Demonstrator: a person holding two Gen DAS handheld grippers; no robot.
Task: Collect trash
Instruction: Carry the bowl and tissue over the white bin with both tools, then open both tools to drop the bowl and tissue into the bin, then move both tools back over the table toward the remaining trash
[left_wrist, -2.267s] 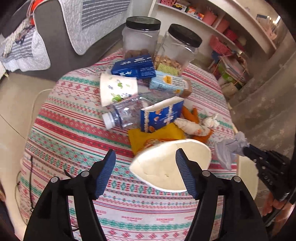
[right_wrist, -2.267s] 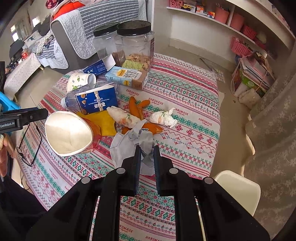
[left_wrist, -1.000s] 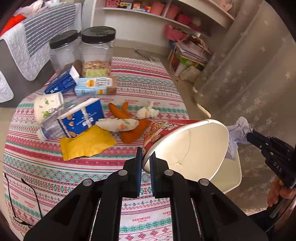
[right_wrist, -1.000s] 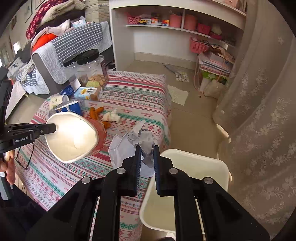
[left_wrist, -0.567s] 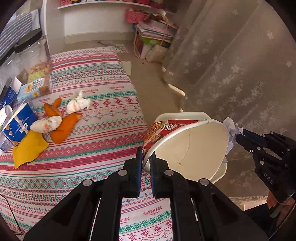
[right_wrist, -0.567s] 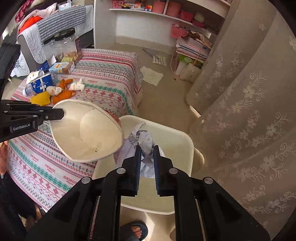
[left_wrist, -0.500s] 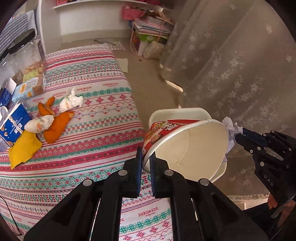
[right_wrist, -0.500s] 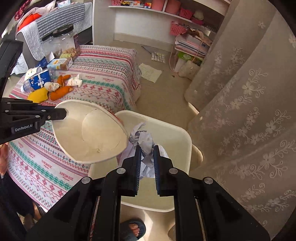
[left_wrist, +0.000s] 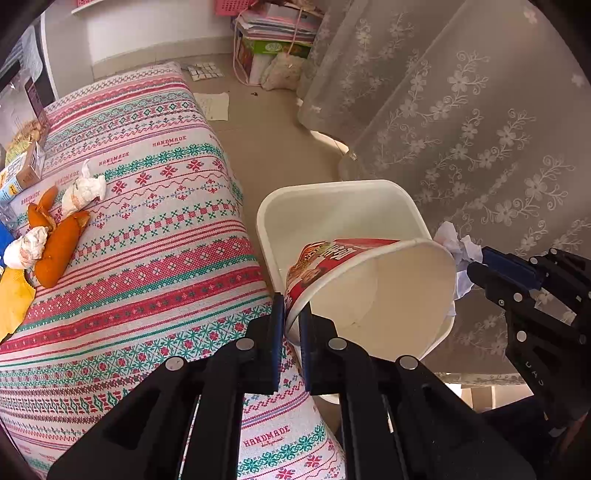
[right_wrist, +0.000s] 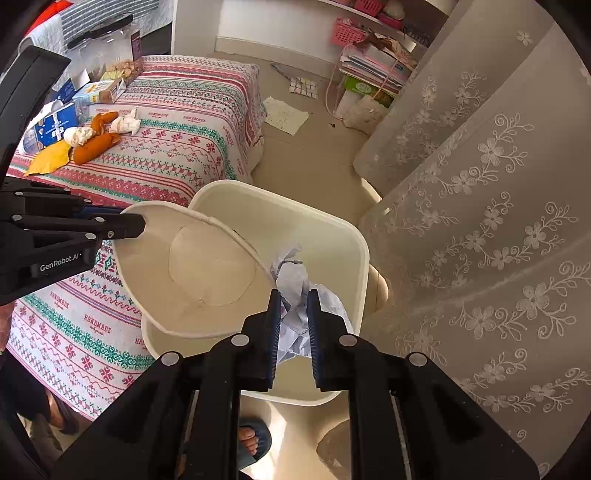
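Observation:
My left gripper (left_wrist: 291, 314) is shut on the rim of a red-and-white paper noodle cup (left_wrist: 373, 295) and holds it tilted over a white bin (left_wrist: 332, 195) on the floor beside the table. The cup (right_wrist: 192, 273) and the bin (right_wrist: 354, 236) also show in the right wrist view. My right gripper (right_wrist: 291, 306) is shut on a crumpled white paper (right_wrist: 293, 280) and holds it over the bin, right of the cup. That paper (left_wrist: 456, 243) shows past the cup's rim in the left wrist view.
The table with the patterned cloth (left_wrist: 147, 229) holds orange peels (left_wrist: 59, 240), tissue wads (left_wrist: 83, 190), a yellow wrapper (right_wrist: 50, 158), cartons (right_wrist: 99, 90) and jars (right_wrist: 103, 40). A lace curtain (right_wrist: 480, 184) hangs right of the bin. A slippered foot (right_wrist: 253, 441) stands below the bin.
Both grippers have carried the cup and the paper from above the table to above the bin. The right jaws have spread a little but still pinch the paper.

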